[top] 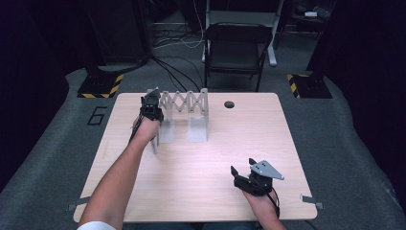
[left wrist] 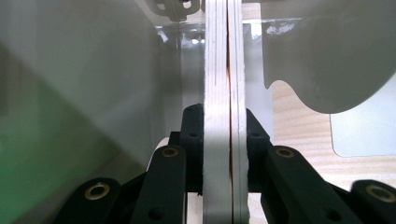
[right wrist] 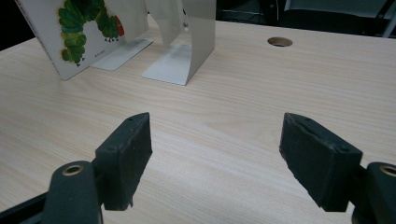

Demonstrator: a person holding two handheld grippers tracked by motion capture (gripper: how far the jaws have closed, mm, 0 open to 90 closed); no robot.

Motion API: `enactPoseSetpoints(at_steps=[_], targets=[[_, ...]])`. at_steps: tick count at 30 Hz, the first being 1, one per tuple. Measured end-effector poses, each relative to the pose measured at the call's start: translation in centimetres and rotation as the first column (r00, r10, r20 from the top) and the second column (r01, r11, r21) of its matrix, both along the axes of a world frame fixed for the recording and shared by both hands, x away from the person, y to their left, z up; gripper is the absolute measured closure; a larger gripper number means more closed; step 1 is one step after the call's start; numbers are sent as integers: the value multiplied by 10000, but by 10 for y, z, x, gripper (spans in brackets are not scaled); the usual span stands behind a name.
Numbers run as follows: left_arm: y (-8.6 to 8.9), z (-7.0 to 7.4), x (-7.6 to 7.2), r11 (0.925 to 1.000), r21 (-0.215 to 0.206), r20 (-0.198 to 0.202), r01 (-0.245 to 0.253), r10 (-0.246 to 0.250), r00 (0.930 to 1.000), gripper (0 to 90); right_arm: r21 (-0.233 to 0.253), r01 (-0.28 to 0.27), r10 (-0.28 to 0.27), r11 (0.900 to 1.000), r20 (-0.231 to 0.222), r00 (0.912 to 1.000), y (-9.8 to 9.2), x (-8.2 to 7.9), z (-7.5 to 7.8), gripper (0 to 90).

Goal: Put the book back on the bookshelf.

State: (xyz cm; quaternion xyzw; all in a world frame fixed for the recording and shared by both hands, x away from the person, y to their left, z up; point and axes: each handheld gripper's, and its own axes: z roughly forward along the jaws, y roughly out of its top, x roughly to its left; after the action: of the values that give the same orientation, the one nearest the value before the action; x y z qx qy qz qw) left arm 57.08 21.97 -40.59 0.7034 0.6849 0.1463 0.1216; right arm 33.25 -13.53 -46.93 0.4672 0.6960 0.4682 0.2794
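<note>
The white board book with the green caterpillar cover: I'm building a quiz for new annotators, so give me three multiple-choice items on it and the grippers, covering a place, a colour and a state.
1. Where does the white board book with the green caterpillar cover stand?
A. beside the white expandable metal book rack
B. on the black folding chair
C. next to the round hole in the table

2. What colour is the caterpillar's head?
A. blue
B. red
C. yellow

3. How are the grippers set?
A. both open
B. left gripper shut on the book, right gripper open
C. left open, right shut on the rack

Answers:
1 A, the right gripper view shows it against the rack's plates.
2 B, a red patch ends the green body.
3 B, left jaws squeeze the book's edge; right jaws stand wide over the light wooden table.
</note>
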Motion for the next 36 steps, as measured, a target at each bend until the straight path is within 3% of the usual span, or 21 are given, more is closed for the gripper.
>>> enactPoseSetpoints(at_steps=[3, 5, 8, 10, 20, 24, 29, 31, 33, 34, 35, 36], targets=[[1, 1, 0, 10000, -41, -63, 31, -31, 10000, 760, -21, 5, -5, 10000, 64, 10000, 1, 0, 0, 248], [1, 2, 0, 9999, -134, 192, 55, -53, 9998, 749, 25, 3, -4, 10000, 87, 10000, 1, 0, -1, 249], [-2, 10, -1, 9995, -25, 490, 321, -319, 9983, 645, 55, -57, 57, 10000, -14, 10000, -1, 0, 0, 248], [-6, 14, -2, 9980, 387, 504, 490, -509, 9974, 583, 23, -30, 30, 10000, -48, 10000, -1, 0, 0, 248], [-6, 25, -10, 9970, 191, 980, 749, -765, 9922, 374, 77, -53, 53, 10000, -37, 10000, -1, 0, 0, 248], [-4, 30, -14, 9963, 312, 1174, 802, -833, 9896, 354, 43, -77, 78, 10000, -54, 10000, -1, 0, 0, 248], [-2, 39, -20, 9949, 371, 1759, 936, -988, 9794, 359, 54, -76, 76, 10000, -75, 9999, 2, 0, -1, 249], [-1, 42, -20, 9924, 655, 1612, 1042, -1136, 9804, 366, 29, -118, 118, 9999, -90, 9999, 1, 0, -1, 249], [-2, 44, -22, 9922, 675, 1811, 1044, -1151, 9767, 372, 54, -110, 110, 9999, -61, 9999, 1, 0, -1, 249], [-2, 48, -24, 9921, 568, 2023, 1114, -1207, 9719, 371, 70, -93, 94, 9999, -58, 9999, 1, 0, -1, 249], [-1, 52, -26, 9919, 92, 2272, 1263, -1251, 9658, 369, 75, -77, 77, 9999, -49, 10000, 1, 0, -1, 250], [1, 55, -27, 9916, -108, 2358, 1286, -1224, 9641, 358, 45, -77, 77, 10000, -68, 9999, 1, 0, -2, 250]])
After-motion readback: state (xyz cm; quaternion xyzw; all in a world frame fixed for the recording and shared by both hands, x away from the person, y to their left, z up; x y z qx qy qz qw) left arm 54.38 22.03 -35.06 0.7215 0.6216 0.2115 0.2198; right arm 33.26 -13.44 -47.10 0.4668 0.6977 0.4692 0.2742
